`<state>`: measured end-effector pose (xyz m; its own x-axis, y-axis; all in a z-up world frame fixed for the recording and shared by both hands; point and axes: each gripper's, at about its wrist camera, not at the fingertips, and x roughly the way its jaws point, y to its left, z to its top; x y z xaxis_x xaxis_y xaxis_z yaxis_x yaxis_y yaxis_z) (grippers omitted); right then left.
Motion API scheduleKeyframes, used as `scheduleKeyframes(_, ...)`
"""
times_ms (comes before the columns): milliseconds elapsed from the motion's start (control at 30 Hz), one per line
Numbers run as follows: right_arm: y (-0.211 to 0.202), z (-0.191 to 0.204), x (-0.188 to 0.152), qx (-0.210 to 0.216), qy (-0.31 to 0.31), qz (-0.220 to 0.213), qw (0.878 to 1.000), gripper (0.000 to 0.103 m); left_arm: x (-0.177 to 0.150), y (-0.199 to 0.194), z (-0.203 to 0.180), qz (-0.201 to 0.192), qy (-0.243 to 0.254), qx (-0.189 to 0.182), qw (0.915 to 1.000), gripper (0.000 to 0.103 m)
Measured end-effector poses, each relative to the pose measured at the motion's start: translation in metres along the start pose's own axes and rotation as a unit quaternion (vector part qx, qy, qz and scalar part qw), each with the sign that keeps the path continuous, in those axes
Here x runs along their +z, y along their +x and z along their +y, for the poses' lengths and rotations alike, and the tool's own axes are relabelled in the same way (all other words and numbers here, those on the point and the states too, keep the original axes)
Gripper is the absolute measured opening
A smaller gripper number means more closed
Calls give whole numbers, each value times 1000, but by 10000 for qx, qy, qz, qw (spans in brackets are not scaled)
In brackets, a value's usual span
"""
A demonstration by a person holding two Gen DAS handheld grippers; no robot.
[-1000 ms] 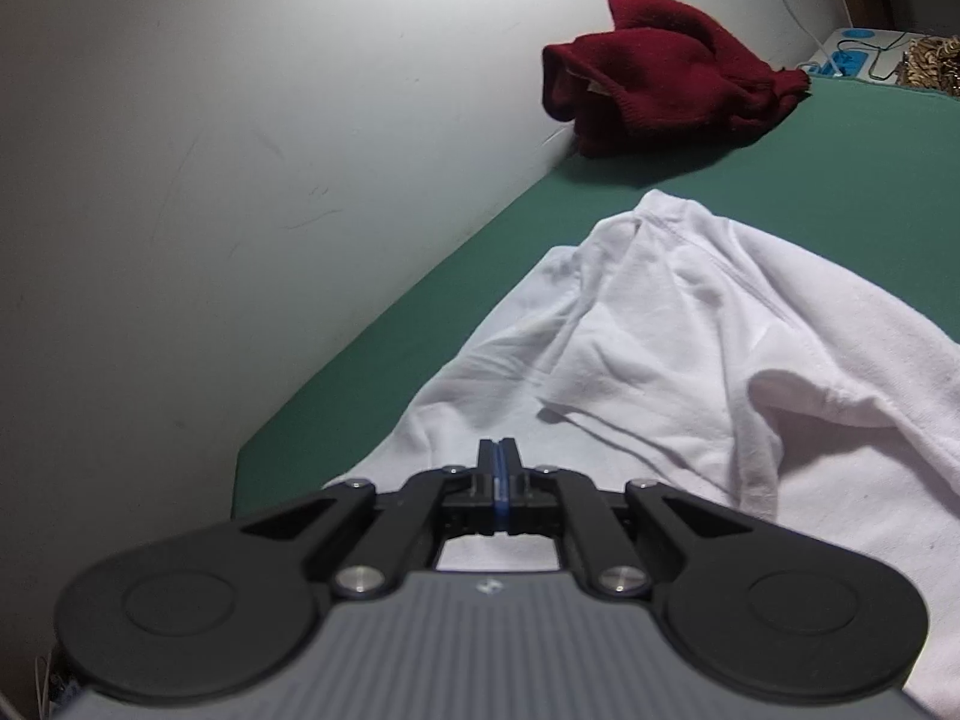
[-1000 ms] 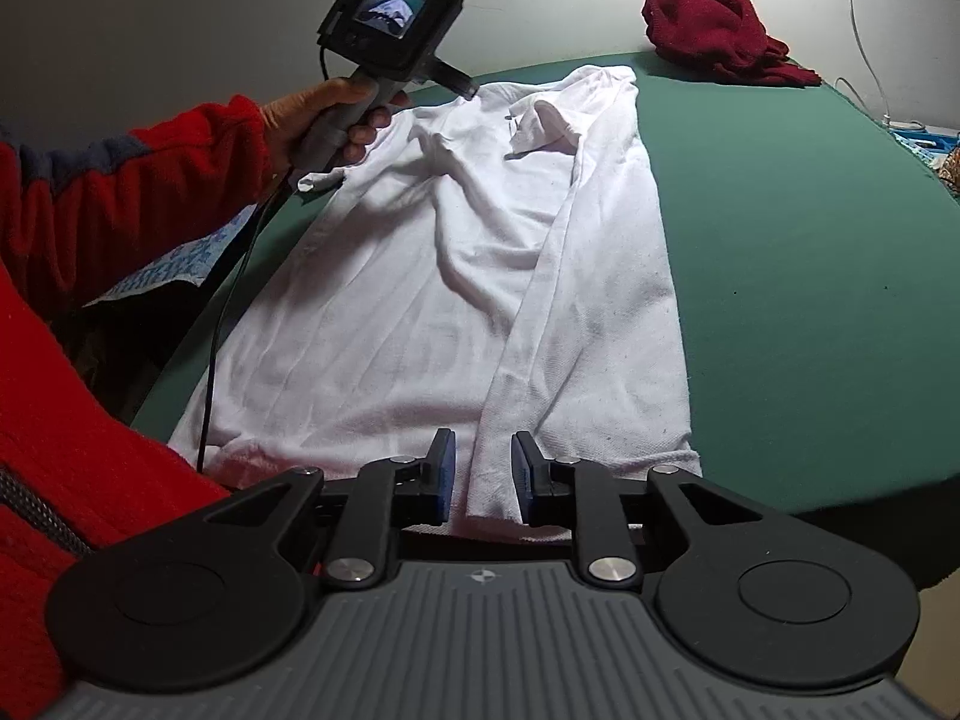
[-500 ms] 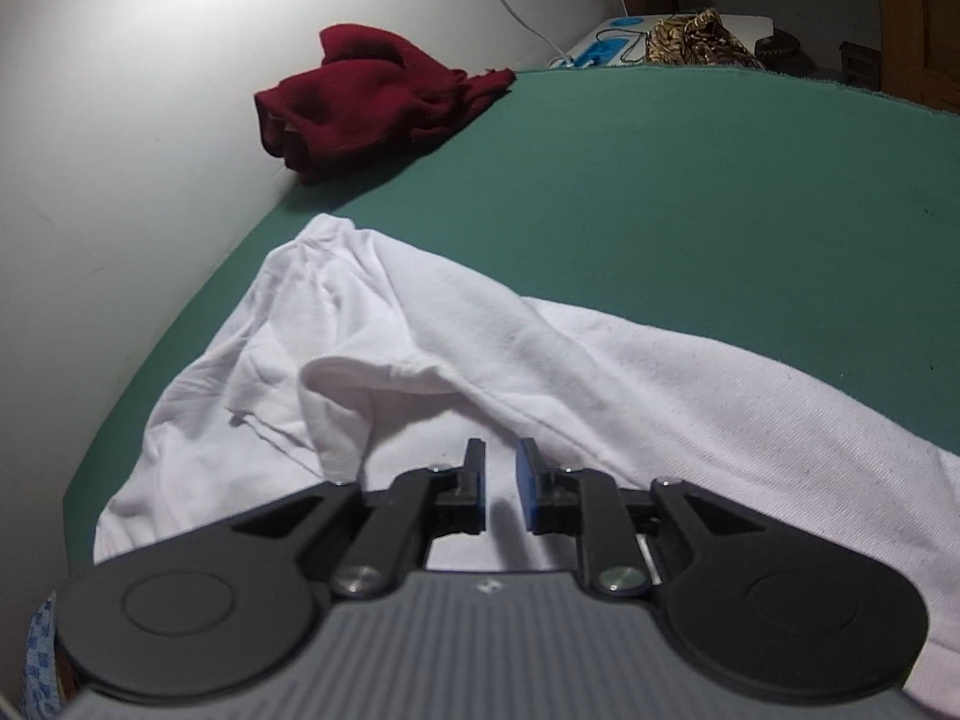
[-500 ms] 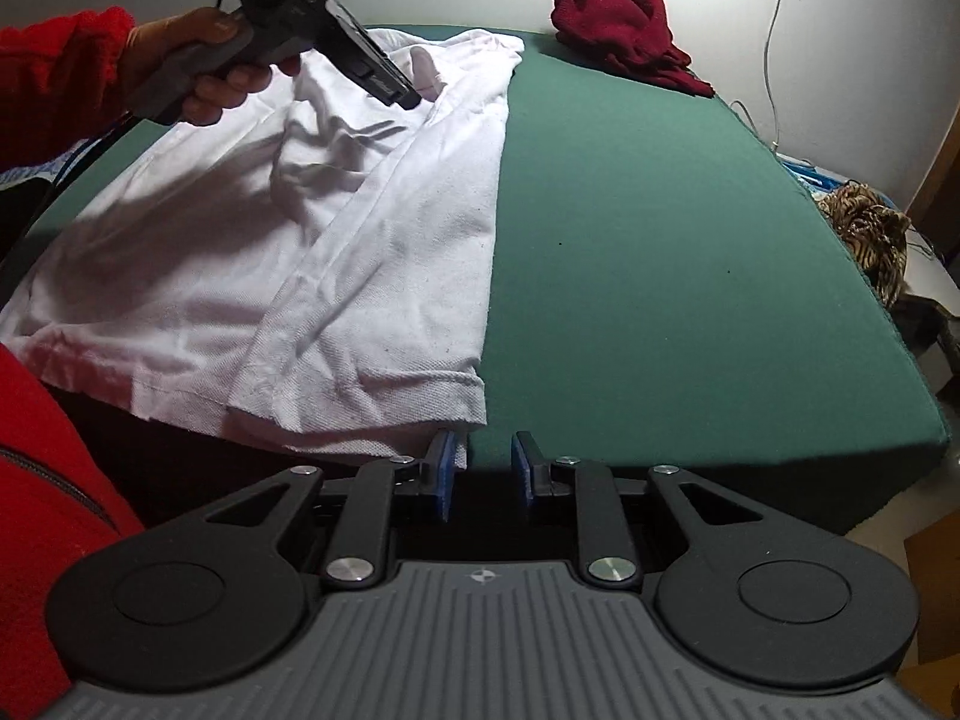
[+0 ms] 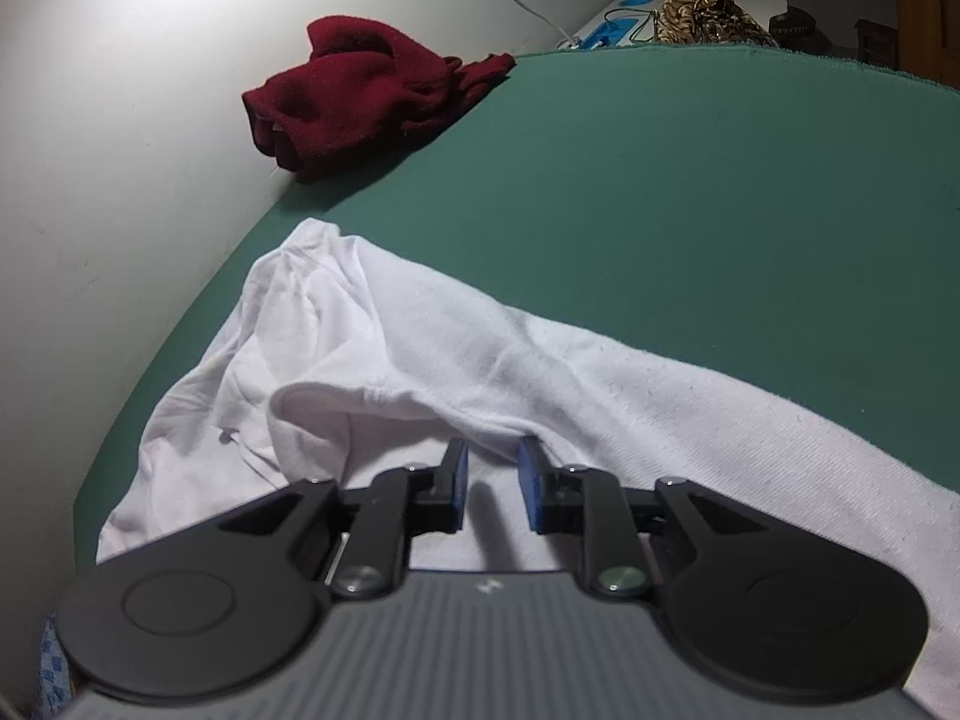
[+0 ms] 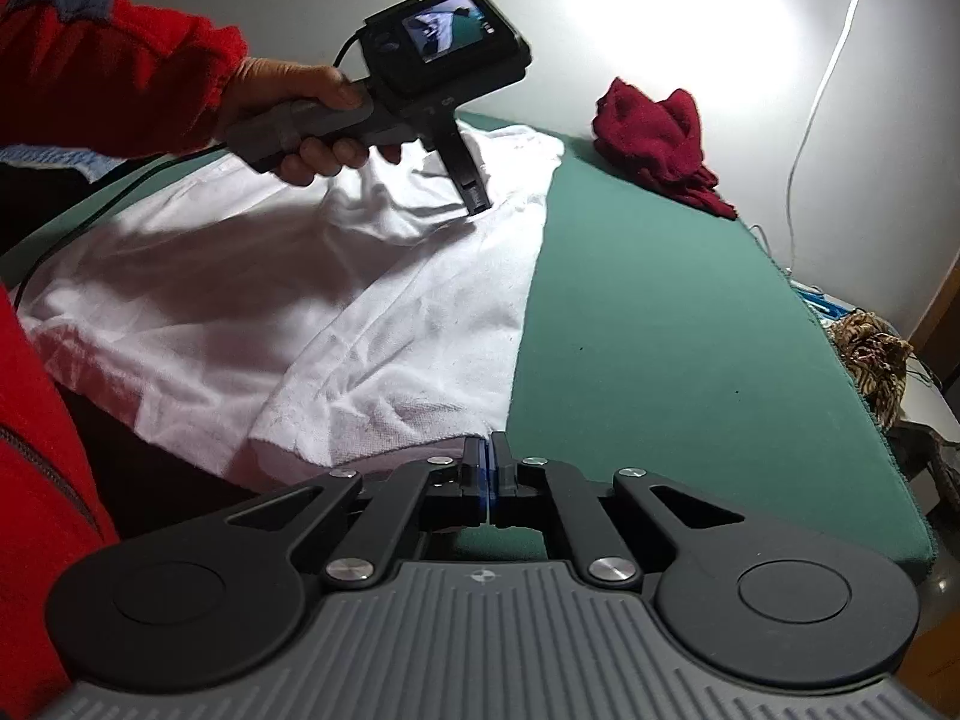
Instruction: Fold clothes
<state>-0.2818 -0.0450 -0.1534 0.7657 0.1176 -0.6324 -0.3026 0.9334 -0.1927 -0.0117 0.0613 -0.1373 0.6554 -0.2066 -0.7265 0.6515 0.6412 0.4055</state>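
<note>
A white shirt [image 6: 312, 300] lies spread on the green table [image 6: 660, 330], one long side folded over itself. My right gripper [image 6: 487, 450] is shut on the shirt's near right hem corner. My left gripper [image 5: 492, 468] is open, its fingers on either side of a raised fold near the shirt's [image 5: 420, 348] collar end. In the right wrist view the left gripper [image 6: 477, 201] shows at the far end of the shirt, held by a hand in a red sleeve.
A crumpled dark red garment [image 5: 360, 96] lies at the far table corner against the white wall, also in the right wrist view [image 6: 660, 144]. A white cable [image 6: 822, 90] hangs down the wall. A patterned cloth [image 6: 870, 354] lies beyond the table's right edge.
My right gripper has closed on the hem corner of the shirt. My left gripper, shut a second ago, has opened and moved onto the raised fold near the collar.
</note>
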Motion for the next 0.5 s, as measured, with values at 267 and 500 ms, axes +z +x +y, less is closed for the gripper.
scheduleKeyframes(267, -11, 3, -15, 421, -384, 582, 9967, 0, -2, -1, 0, -20, -44, 47, 10000, 24)
scheduleKeyframes(500, -30, -20, -7, 144, 32, 323, 9994, 3, -9, -10, 8, 59, -292, -58, 9995, 32)
